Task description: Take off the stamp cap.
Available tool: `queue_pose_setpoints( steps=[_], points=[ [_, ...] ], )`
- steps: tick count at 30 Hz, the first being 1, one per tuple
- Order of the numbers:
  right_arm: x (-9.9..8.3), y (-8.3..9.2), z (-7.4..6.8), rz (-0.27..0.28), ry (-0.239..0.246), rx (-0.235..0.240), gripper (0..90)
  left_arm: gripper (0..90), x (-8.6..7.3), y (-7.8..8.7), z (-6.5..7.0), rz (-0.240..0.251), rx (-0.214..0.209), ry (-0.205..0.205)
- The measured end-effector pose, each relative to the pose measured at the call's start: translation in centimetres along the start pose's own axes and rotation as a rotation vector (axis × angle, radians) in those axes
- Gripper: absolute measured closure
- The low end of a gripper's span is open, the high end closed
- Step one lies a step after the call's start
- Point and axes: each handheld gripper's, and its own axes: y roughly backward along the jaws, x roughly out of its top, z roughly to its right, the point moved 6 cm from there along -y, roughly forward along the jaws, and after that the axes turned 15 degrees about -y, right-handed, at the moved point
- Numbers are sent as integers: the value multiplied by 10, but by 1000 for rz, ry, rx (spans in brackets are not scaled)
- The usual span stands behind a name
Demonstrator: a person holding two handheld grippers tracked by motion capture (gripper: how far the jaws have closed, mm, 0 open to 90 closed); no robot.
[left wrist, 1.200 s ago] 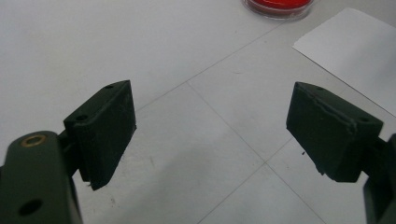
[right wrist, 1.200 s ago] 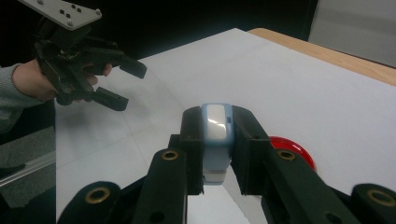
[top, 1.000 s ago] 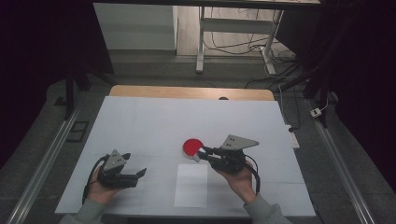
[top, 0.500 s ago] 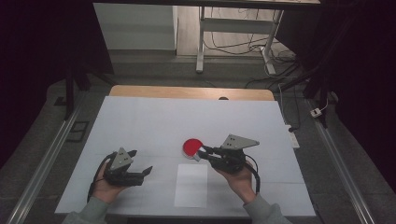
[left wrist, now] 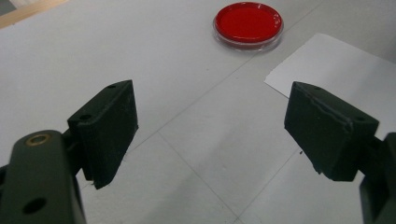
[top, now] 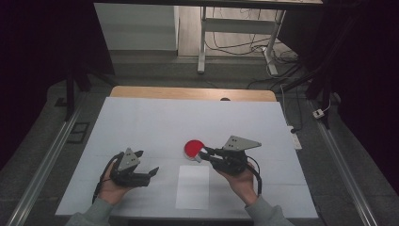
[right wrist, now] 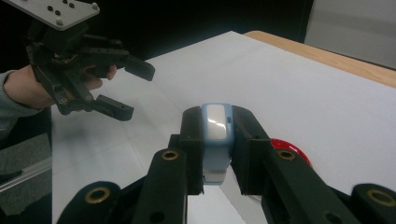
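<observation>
White table cover (top: 141,122) spread flat, with a strip of bare wood (top: 188,92) showing along its 12 o'clock edge. Blank sheet of paper (top: 193,186) lying toward 6 o'clock from the cover's middle, near the front edge. Beyond the table at 12 o'clock, white desk legs (top: 202,42) and loose cables (top: 235,47) on the floor. White power strip (top: 295,136) just off the 3 o'clock edge; metal rail (top: 42,165) along the floor at 9 o'clock
</observation>
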Motion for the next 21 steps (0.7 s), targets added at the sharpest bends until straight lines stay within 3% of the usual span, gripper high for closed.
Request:
queue_pose_setpoints(
  steps=[21],
  points=[
    [0, 1, 0, 3, -4, -3, 748, 187, 25, -21, 11, 12, -27, -53]
  ],
)
